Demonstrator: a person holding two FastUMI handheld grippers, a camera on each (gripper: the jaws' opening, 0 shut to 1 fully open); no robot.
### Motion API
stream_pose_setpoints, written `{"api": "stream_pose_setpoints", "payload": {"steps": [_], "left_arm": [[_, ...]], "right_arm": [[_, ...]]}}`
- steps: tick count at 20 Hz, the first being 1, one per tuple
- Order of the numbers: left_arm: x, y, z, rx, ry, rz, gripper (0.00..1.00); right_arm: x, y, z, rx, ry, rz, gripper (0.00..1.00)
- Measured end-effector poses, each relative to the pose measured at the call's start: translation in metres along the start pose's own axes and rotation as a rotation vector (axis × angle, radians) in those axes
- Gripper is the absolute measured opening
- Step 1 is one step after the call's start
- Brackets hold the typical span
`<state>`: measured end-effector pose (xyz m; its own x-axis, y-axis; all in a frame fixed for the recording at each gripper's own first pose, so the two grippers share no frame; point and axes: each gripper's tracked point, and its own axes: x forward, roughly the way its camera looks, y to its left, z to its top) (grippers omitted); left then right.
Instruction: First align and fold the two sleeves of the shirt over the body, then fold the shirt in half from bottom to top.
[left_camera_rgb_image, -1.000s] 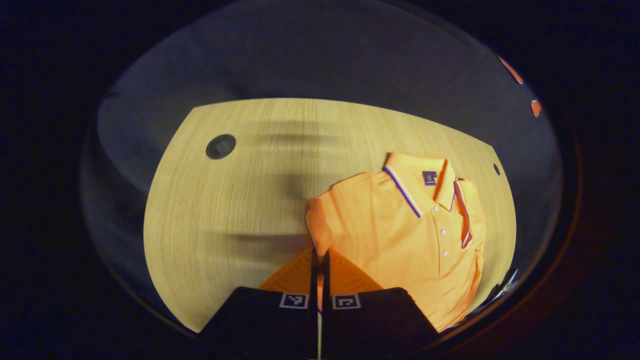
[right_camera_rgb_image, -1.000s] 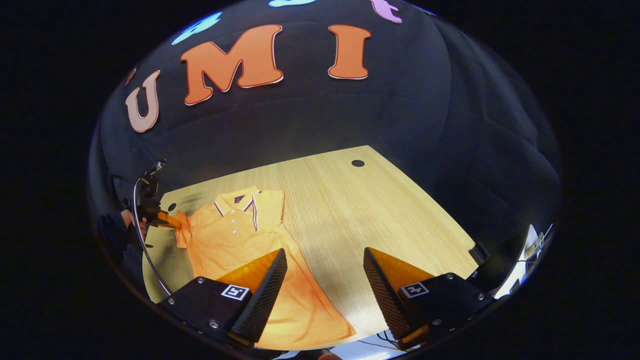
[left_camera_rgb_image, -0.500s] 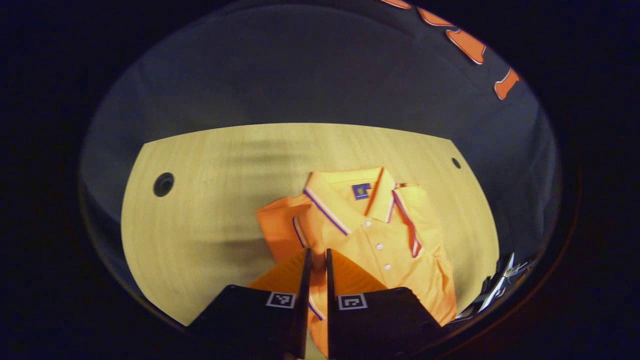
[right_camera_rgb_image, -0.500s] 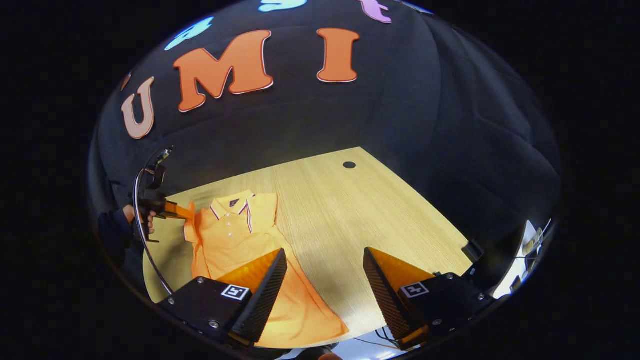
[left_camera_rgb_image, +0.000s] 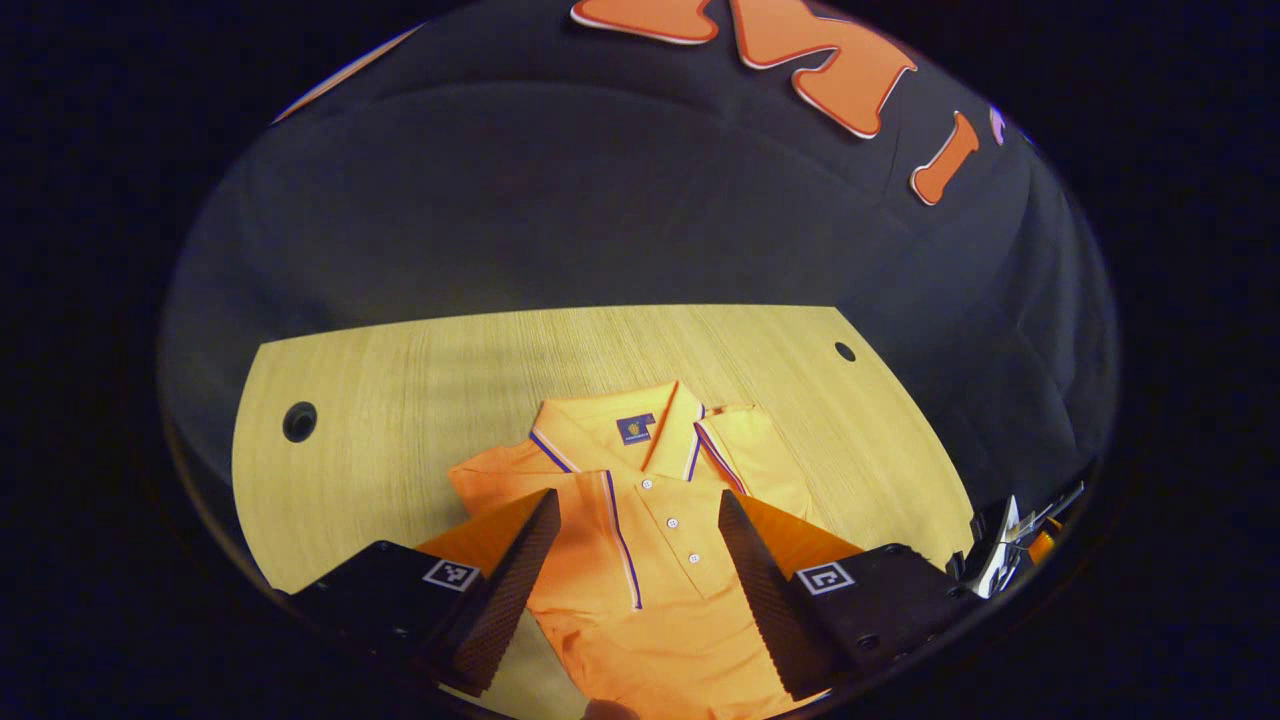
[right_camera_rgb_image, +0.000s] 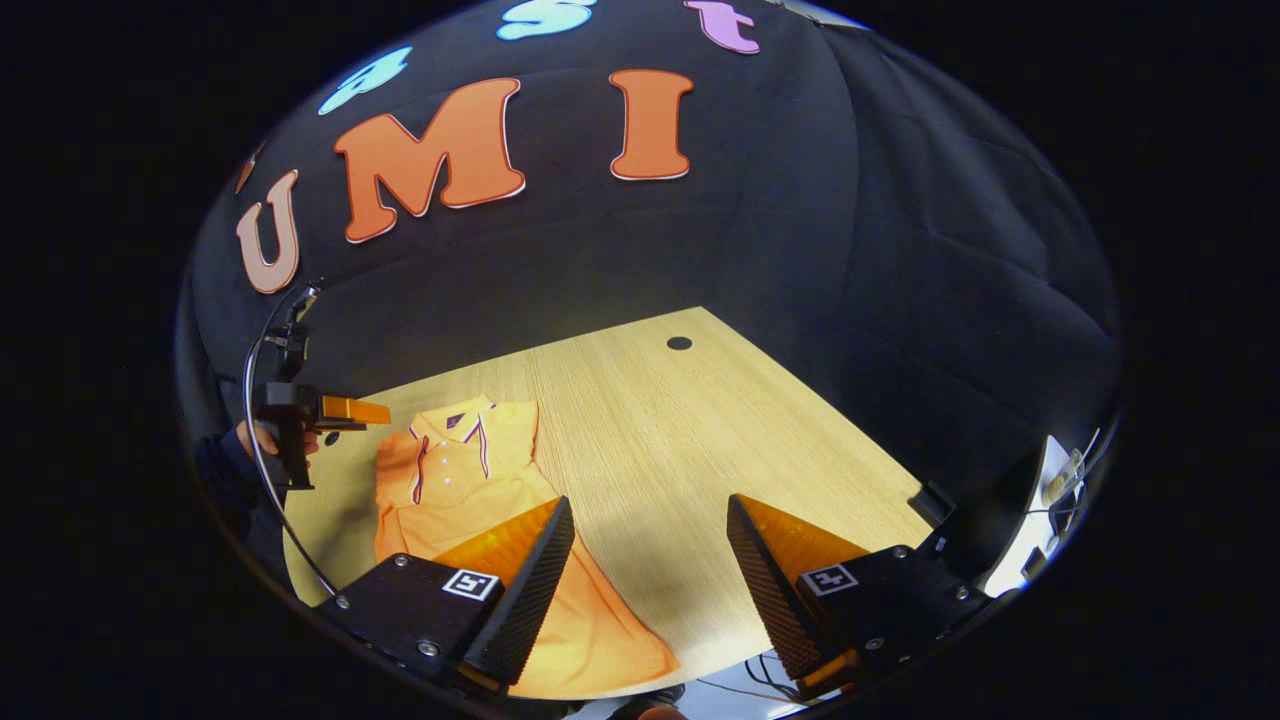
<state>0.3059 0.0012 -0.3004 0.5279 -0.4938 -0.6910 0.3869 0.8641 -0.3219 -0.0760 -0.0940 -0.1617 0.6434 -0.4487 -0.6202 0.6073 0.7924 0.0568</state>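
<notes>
The shirt (left_camera_rgb_image: 650, 540), an orange polo with a striped collar and a buttoned placket, lies flat on the desk (left_camera_rgb_image: 400, 400), collar pointing toward the booth's back wall. In the left gripper view both short sleeves are folded in over the body: one sleeve (left_camera_rgb_image: 590, 540) lies across the chest with its striped cuff running down beside the placket, and the other sleeve (left_camera_rgb_image: 755, 450) is tucked in by the collar on the opposite side. The hem end of the shirt reaches toward the near edge of the desk, unfolded.

The left hand-held gripper (left_camera_rgb_image: 632, 560) hovers above the chest of the shirt with its fingers spread wide, nothing between them, not touching the cloth. In the right gripper view it appears farther off, held by a hand (right_camera_rgb_image: 262, 440) just beside the shirt's collar end.

The right hand-held gripper (right_camera_rgb_image: 650, 560) is also spread apart and empty, hanging over the desk near the shirt's lower part; one finger overlaps the cloth in the view, the other the bare wood. Two round cable holes (left_camera_rgb_image: 299, 421) sit in the desk top
</notes>
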Motion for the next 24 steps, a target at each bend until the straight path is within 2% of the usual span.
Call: {"api": "stream_pose_setpoints", "payload": {"steps": [6, 8, 9, 13, 17, 21, 24], "left_arm": [[-0.082, -0.017, 0.015, -0.008, -0.182, 0.081, 0.98], [-0.116, -0.022, 0.019, -0.007, -0.254, 0.136, 0.98], [-0.132, -0.026, 0.018, -0.013, -0.285, 0.152, 0.96], [-0.199, -0.041, 0.016, -0.045, -0.409, 0.203, 0.98], [-0.268, -0.061, 0.013, -0.003, -0.544, 0.288, 0.98], [-0.322, -0.087, -0.012, 0.015, -0.669, 0.333, 0.98], [-0.372, -0.124, -0.026, 0.101, -0.825, 0.368, 0.98]], "right_arm": [[-0.001, 0.012, 0.045, -0.083, -0.141, 0.106, 0.95], [-0.005, 0.022, 0.059, -0.119, -0.189, 0.155, 0.94], [-0.008, 0.029, 0.064, -0.132, -0.210, 0.183, 0.94], [-0.022, 0.052, 0.078, -0.187, -0.289, 0.283, 0.94], [-0.042, 0.066, 0.087, -0.227, -0.386, 0.342, 0.96], [-0.067, 0.080, 0.085, -0.270, -0.458, 0.425, 0.97], [-0.090, 0.082, 0.087, -0.269, -0.524, 0.478, 0.97]]}}
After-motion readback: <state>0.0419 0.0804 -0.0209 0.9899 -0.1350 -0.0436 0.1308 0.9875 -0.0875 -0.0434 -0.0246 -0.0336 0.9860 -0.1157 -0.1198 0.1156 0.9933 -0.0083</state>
